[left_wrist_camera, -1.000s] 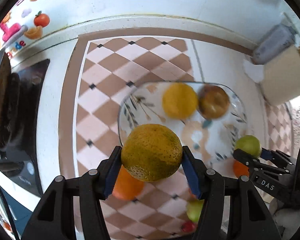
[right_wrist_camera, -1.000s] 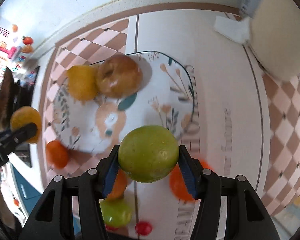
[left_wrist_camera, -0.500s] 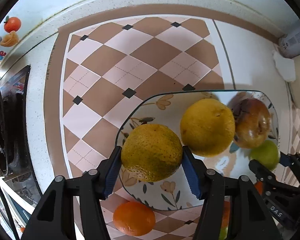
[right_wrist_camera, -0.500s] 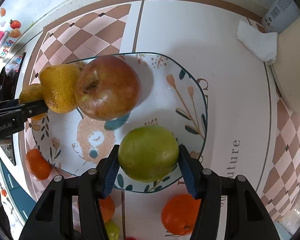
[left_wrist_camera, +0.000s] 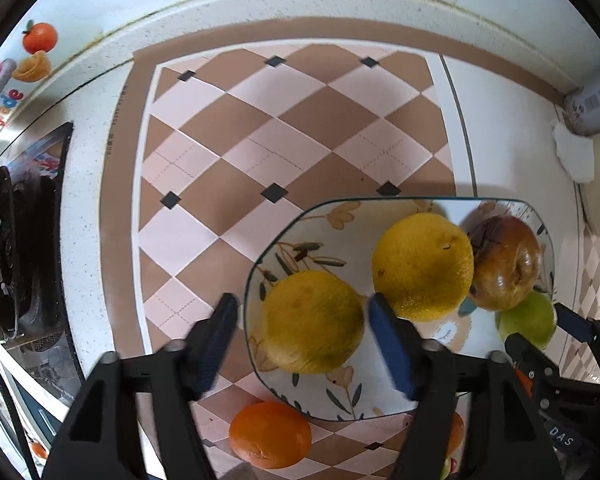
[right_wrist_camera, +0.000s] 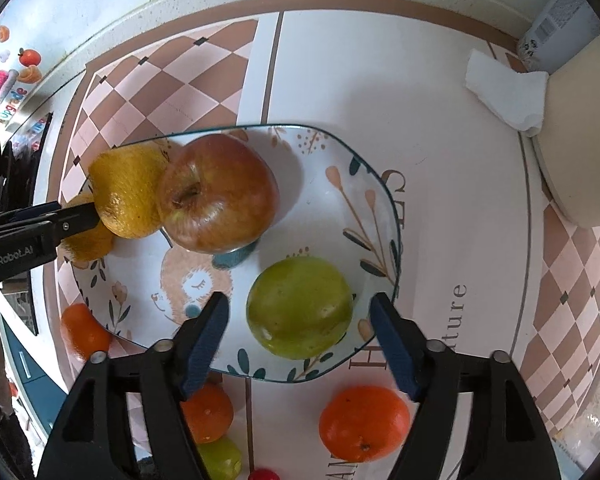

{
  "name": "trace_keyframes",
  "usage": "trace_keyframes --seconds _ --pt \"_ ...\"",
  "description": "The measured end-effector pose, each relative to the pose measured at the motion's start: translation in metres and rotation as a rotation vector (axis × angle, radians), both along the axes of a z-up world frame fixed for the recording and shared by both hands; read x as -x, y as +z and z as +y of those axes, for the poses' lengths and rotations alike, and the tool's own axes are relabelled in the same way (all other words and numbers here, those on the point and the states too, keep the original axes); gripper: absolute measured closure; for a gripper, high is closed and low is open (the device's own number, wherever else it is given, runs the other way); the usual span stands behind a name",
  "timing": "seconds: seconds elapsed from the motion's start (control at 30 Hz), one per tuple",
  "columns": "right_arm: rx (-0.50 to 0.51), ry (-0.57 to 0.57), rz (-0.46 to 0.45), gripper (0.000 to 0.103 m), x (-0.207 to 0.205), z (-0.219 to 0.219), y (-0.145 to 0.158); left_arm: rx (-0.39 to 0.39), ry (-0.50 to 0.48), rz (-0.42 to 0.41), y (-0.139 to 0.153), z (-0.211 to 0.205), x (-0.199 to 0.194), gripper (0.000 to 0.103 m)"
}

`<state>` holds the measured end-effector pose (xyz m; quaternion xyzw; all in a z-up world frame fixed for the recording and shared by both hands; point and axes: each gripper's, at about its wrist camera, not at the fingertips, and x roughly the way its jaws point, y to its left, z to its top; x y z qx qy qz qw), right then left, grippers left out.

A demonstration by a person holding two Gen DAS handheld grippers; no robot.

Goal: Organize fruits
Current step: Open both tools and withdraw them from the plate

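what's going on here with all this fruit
A person with a gripper in each hand is putting fruit on a patterned plate. The left gripper has just been opening around a yellow-green citrus now resting on the plate, pads clear of it. The right gripper has likewise just been opening around a green apple. A yellow citrus and red apple already sit there; oranges wait on the counter.

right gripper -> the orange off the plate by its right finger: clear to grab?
Probably yes. The right gripper is open, the green fruit lies loose between its fingers, and nothing covers the orange.
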<state>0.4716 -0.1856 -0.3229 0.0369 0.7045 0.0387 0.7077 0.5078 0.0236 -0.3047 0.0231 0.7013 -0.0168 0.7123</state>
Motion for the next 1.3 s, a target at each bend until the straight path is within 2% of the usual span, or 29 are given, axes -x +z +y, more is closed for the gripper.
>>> trace_keyframes --seconds 0.03,0.17,0.3,0.63,1.3 --pt "0.004 -0.004 -0.003 0.013 0.002 0.000 0.003 -0.001 0.007 -0.005 0.003 0.002 0.001 0.020" --pt "0.018 -0.020 -0.015 0.012 0.013 0.003 0.014 -0.015 0.053 -0.018 0.018 0.015 0.016 0.020" --pt "0.032 -0.032 -0.048 0.011 0.029 0.008 0.030 -0.004 0.078 -0.067 0.037 0.016 0.041 0.020" --pt "0.030 -0.052 -0.133 0.011 0.071 0.006 0.083 0.015 0.027 -0.169 0.088 -0.003 0.114 0.020" --pt "0.012 -0.049 -0.305 0.011 0.152 0.004 0.193 0.071 0.004 -0.335 0.180 -0.001 0.186 0.020"
